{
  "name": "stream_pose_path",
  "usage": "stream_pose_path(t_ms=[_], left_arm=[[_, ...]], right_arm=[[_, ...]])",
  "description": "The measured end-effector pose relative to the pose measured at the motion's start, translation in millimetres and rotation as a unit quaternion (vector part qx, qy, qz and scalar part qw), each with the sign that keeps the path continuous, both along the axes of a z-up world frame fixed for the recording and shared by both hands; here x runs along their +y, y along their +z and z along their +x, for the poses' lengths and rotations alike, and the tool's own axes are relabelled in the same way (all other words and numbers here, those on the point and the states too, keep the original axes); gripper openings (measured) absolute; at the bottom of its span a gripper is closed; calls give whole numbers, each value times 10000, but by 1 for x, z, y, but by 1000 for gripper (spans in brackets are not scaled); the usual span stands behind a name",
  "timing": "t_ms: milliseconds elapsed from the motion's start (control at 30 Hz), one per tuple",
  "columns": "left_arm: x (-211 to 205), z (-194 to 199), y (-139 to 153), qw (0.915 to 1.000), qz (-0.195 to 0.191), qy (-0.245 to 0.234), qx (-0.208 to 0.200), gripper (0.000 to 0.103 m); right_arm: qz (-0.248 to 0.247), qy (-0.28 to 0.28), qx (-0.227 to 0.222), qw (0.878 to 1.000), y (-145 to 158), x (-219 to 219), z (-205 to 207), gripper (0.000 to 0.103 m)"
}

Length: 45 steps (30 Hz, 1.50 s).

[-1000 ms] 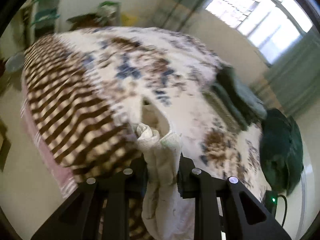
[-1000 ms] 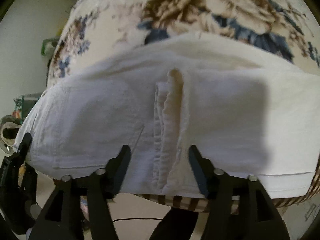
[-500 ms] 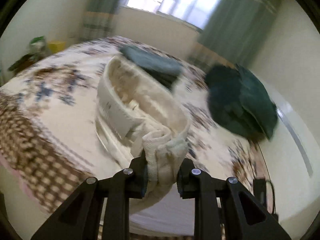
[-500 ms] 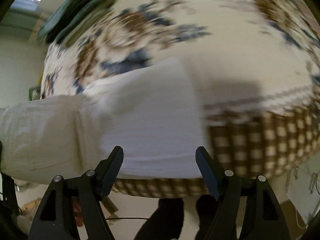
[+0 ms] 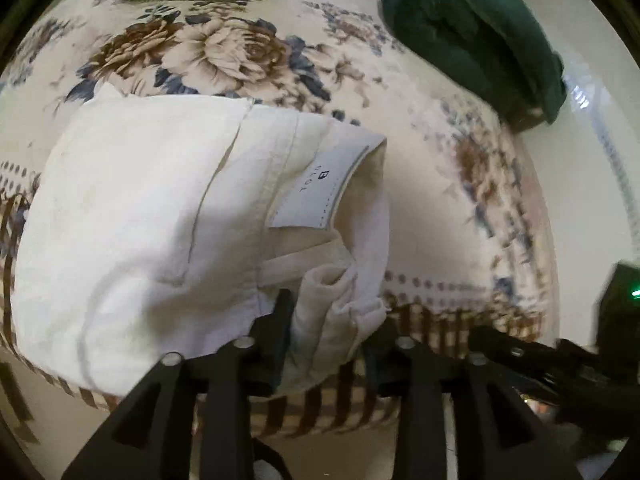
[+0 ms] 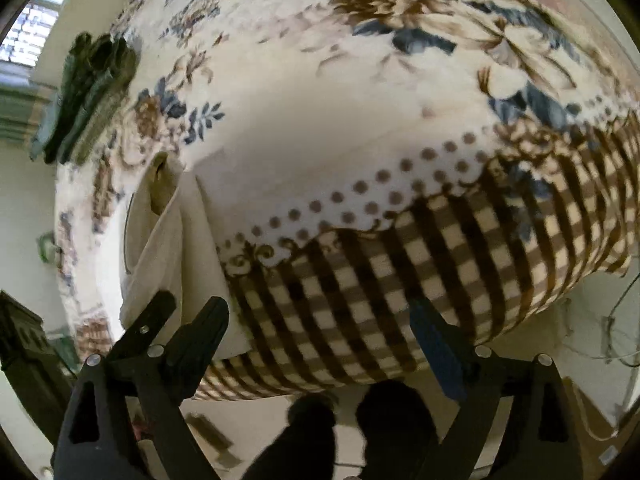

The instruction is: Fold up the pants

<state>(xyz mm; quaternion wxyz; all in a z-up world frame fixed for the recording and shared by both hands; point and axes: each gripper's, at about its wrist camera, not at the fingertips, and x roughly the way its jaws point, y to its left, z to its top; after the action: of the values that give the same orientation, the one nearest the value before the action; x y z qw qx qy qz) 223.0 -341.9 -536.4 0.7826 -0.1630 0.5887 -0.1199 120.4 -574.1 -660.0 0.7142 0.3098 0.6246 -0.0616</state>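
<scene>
The white pants [image 5: 140, 216] lie folded at the near edge of the floral blanket [image 5: 440, 184], waistband label up. The left gripper [image 5: 326, 320] is clamped on a bunched fold at their near right corner. The right gripper [image 6: 320, 332] hangs spread wide over the checked border, holding nothing; dark green clothes [image 5: 472, 28], blurred, seem piled far right.

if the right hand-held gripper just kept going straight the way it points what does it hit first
Most likely the checked side of the bedspread, which hangs straight ahead between its open fingers. The right hand-held gripper holds nothing, and the white pants lie off to its left. Depth is uncertain.
</scene>
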Motion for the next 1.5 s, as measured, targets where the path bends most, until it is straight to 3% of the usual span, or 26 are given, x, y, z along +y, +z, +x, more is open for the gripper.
stream_pose_path(t_ms=[33,100,200,267,400,500,533,567,633,800,833,1000,1200,1267,1333,1400,1500], left_arm=[[7,0,9,9999,-154,-16,53,64],[26,-3,33,9994,-317,84,-53,91],[65,1,67,9987,-47,331,-381,92],[100,11,81,9962,335,599,-533,92],[162,36,71,9867,1140,1039,-512,92],[194,51,55,9812,1417,1271,-323,92],[202,57,49,9805,1456,1287,-278,92],[205,62,43,9799,1498,1299,-238,92],[210,71,35,9797,1528,1284,-212,92],[201,99,11,9856,1205,1183,27,92],[197,105,8,9871,1147,1121,40,92],[164,139,-14,9908,1205,582,191,92],[138,171,-38,9924,1182,10,348,92],[133,179,-49,9931,1076,-113,444,87],[134,187,-62,9935,953,-124,611,22],[143,196,-73,9935,791,42,815,22],[157,199,-71,9945,385,290,931,24]], right_arm=[[156,-40,-58,9999,-1,-1,0,94],[495,-22,-211,9985,-2,1,6,94],[986,126,-435,9941,-4,21,28,94],[1255,235,-584,9901,-10,36,49,96],[1395,375,-601,9877,-43,62,93,101],[1659,561,-46,9845,-89,77,116,100],[1904,497,1,9804,-99,81,116,82],[1965,408,-192,9795,-96,82,114,32],[1764,367,-401,9828,-79,86,107,22],[1346,318,-718,9878,-38,88,77,17],[1263,209,-613,9899,-38,83,73,12],[1433,-470,-276,9882,-61,42,60,12],[680,-94,-276,9973,-43,46,55,11],[579,-311,-134,9977,-48,31,46,11],[670,-619,-12,9958,-59,17,39,11],[623,-528,7,9967,-63,17,41,11],[558,-112,165,9982,-65,25,47,27]])
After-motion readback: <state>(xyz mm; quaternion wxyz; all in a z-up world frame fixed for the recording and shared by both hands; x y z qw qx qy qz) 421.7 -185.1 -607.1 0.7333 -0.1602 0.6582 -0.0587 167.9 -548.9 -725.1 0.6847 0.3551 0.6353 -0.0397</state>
